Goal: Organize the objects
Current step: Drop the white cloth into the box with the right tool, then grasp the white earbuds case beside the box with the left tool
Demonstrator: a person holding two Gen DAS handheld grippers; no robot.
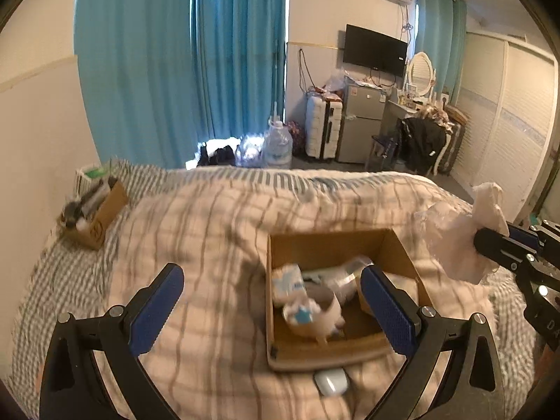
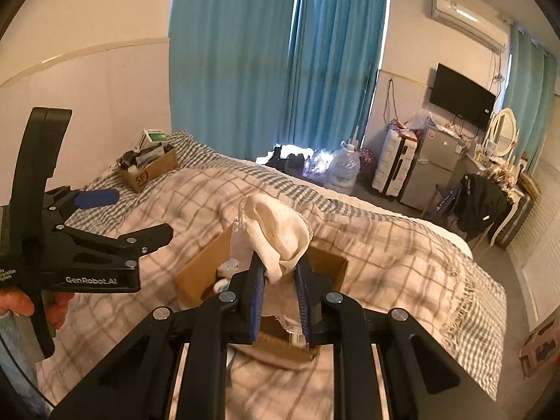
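An open cardboard box [image 1: 395,245] lies on the plaid bedspread, holding a tissue pack [image 1: 288,281], a tape roll [image 1: 325,315] and other small items. My left gripper [image 1: 271,309] is open and empty, hovering over the box's near left side. My right gripper [image 2: 280,301] is shut on a white lace-edged cloth [image 2: 280,234] and holds it above the box [image 2: 203,266]. The cloth also shows at the right of the left wrist view [image 1: 458,234]. A white mouse [image 1: 330,381] lies on the bed just in front of the box.
A second cardboard box [image 2: 150,171] full of items sits at the far left bed corner by the wall. Beyond the bed are blue curtains, a water jug [image 1: 278,147], a suitcase, a small fridge and a chair with dark clothes.
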